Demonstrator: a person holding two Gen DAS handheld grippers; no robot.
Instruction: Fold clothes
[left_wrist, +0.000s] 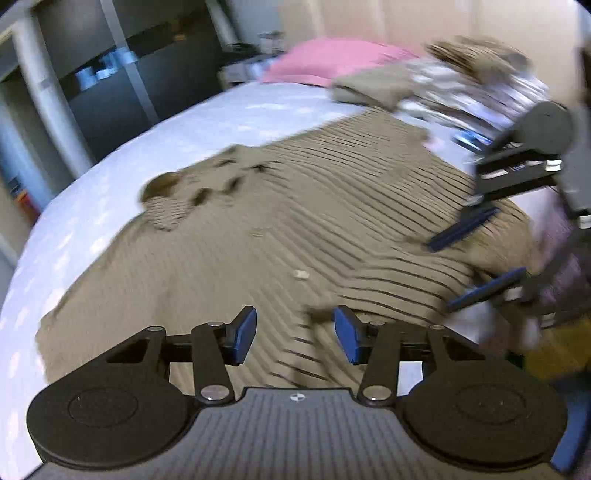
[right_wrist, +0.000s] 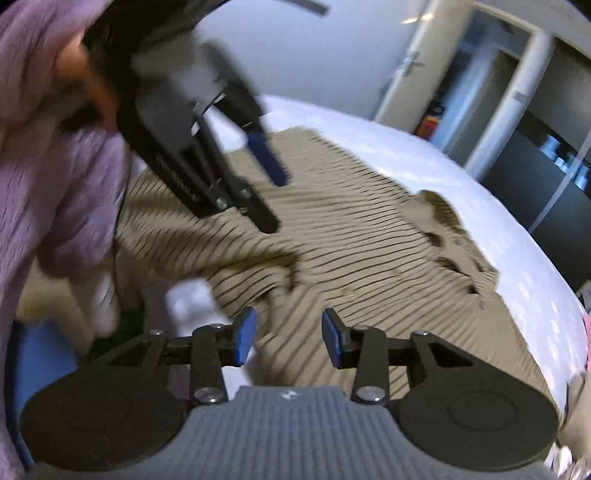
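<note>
**Desk:** The left claw (left_wrist: 294, 334) first: what is it doing?

**Photographer:** Its blue pads stand apart with nothing between them, hovering just above the near hem of the striped top (left_wrist: 295, 206), which lies spread flat on the bed (left_wrist: 155, 125). The right claw (right_wrist: 289, 339) is likewise parted and empty, over the same near edge, towards the right.

**Desk:** So neither grips the cloth?

**Photographer:** Neither, as far as the blurred frames show. A fold of the fabric already lies doubled over at the near right, between the two claws.

**Desk:** Which way does the garment run?

**Photographer:** Its long axis runs away from both claws, near hem to far neckline (left_wrist: 195, 192), stripes lying crosswise. Both claws sit at the near end; the left seems nearer the middle of the hem, the right nearer the folded side.

**Desk:** And beyond it?

**Photographer:** A pile of clothes (left_wrist: 436, 85) at the far right, and a pink pillow (left_wrist: 332, 62) behind.
</note>
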